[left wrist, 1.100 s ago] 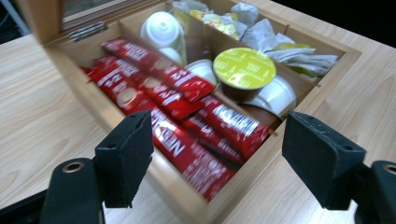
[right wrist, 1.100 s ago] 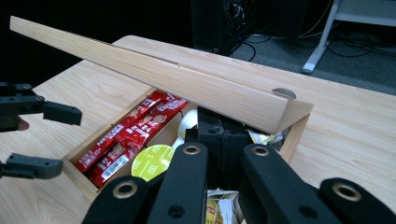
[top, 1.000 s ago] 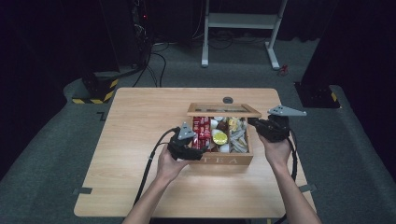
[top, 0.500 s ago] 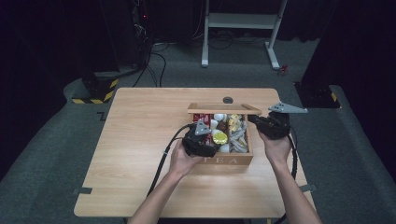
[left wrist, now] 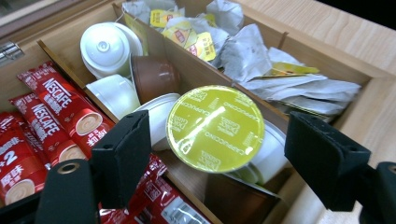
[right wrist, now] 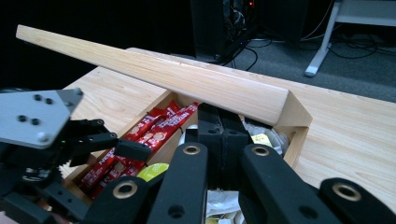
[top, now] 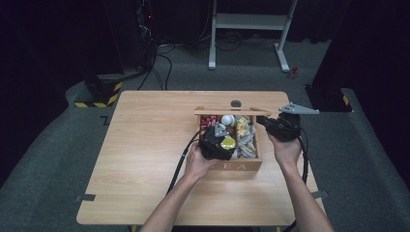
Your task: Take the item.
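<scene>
While the left claw [left wrist: 215, 154] hangs over the wooden box [top: 246, 166] on the surface [top: 145, 145], its jaws, just widened, stand apart around a yellow-lidded capsule [left wrist: 215, 127] in the middle compartment, untouched. The right claw [right wrist: 223, 135] is pressed together beside the box's raised lid [right wrist: 154, 74].

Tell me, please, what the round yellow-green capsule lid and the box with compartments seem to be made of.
The round yellow-green capsule lid looks like thin glossy foil: it mirrors the light in a bright streak and carries fine print. The pale compartment box looks like unpainted light wood with a matte finish: grain lines show along its walls.
</scene>
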`<state>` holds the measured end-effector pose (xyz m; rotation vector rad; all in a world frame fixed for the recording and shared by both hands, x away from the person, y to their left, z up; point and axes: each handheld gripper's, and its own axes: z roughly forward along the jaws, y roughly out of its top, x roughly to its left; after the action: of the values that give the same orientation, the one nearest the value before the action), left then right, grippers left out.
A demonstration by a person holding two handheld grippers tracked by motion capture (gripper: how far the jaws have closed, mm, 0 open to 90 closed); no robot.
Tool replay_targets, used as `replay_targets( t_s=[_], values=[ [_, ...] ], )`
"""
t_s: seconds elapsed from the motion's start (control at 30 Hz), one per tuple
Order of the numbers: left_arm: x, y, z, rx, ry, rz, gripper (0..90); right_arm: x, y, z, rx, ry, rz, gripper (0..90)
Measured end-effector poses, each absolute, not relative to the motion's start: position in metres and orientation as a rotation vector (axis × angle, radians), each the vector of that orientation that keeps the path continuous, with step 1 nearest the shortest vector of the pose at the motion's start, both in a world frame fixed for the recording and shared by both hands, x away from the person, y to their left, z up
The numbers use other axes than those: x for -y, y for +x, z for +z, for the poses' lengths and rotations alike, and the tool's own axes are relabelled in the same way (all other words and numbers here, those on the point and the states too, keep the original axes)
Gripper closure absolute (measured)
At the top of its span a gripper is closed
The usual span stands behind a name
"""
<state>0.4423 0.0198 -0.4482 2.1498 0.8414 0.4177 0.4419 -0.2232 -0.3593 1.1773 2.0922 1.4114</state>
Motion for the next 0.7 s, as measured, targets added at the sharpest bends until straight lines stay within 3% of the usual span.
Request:
replay_targets(
  t_s=[0.7],
  values=[
    [-0.002, 0.457, -0.454, -0.930, 2.186, 0.395, 32.1, 0.222, 0.444, -0.358, -2.094, 1.180, 1.403, 89.9]
  ],
)
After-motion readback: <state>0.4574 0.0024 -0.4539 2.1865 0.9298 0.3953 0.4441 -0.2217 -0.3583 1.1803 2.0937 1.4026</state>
